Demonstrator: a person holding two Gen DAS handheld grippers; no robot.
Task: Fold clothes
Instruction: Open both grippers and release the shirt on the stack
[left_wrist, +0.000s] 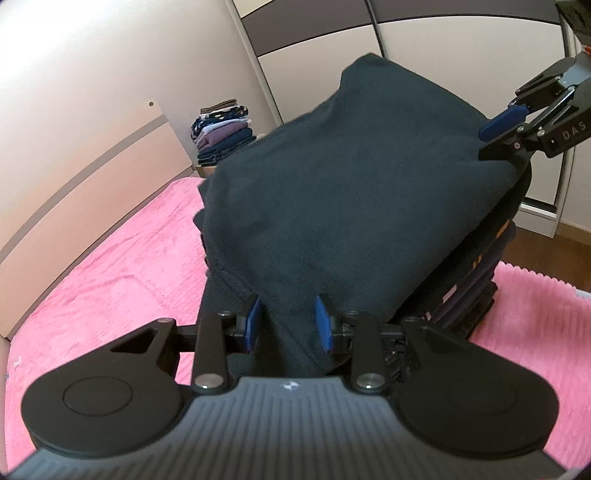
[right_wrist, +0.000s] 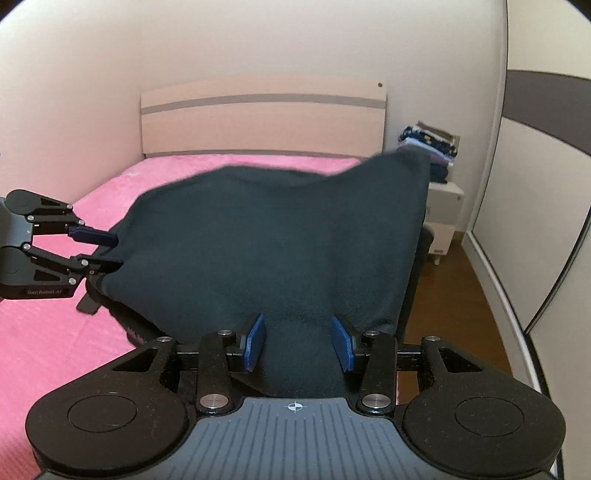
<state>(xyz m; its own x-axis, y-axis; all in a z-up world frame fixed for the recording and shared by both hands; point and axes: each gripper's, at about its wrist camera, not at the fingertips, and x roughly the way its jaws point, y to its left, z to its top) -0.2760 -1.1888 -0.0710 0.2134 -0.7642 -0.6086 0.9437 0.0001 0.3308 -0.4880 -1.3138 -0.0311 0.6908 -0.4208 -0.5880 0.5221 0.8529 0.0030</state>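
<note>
Garment (left_wrist: 351, 192) atop a stack (left_wrist: 476, 273) on the bed (left_wrist: 110, 280), headboard (right_wrist: 262, 114) behind, folded pile (right_wrist: 432, 151) on nightstand (right_wrist: 443, 206) beside.

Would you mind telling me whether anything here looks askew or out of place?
Nothing stands out. The dark fleece garment lies over a stack of folded clothes on the pink bedspread, with both grippers open at its edges.
</note>
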